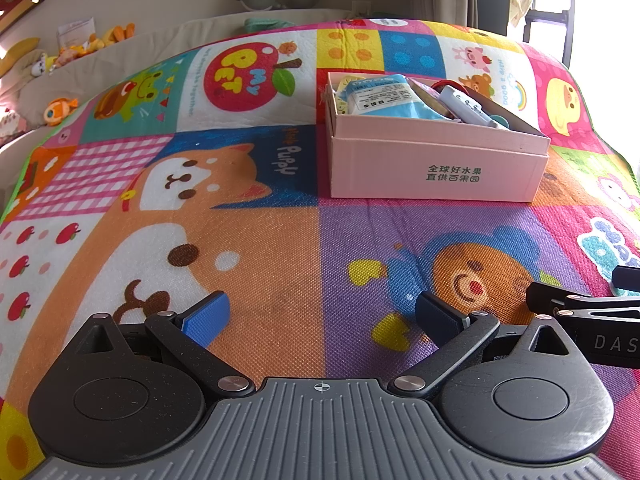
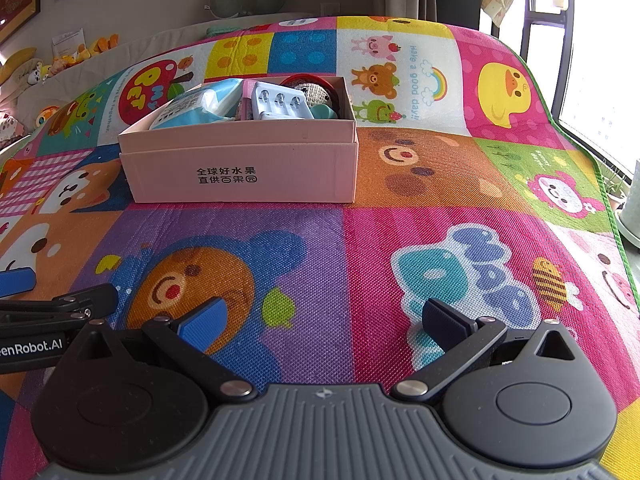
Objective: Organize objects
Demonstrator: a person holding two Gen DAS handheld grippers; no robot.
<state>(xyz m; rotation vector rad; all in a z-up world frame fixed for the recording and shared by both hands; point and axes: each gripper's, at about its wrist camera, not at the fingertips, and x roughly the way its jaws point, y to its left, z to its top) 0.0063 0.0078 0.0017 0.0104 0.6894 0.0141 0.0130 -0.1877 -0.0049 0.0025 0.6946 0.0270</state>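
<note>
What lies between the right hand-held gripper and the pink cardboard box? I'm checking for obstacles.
Nothing: only bare colourful cartoon play mat separates the right hand-held gripper from the pink cardboard box, seen in the right wrist view.

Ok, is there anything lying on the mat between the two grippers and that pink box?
Nothing visible. Bare mat runs from the left gripper and the right gripper, both with jaws open and empty, up to the pink box.

A box [image 2: 240, 168] sits on the mat [image 2: 400, 220], holding a pouch [image 2: 192, 106] left of a battery charger [image 2: 280, 104].
</note>
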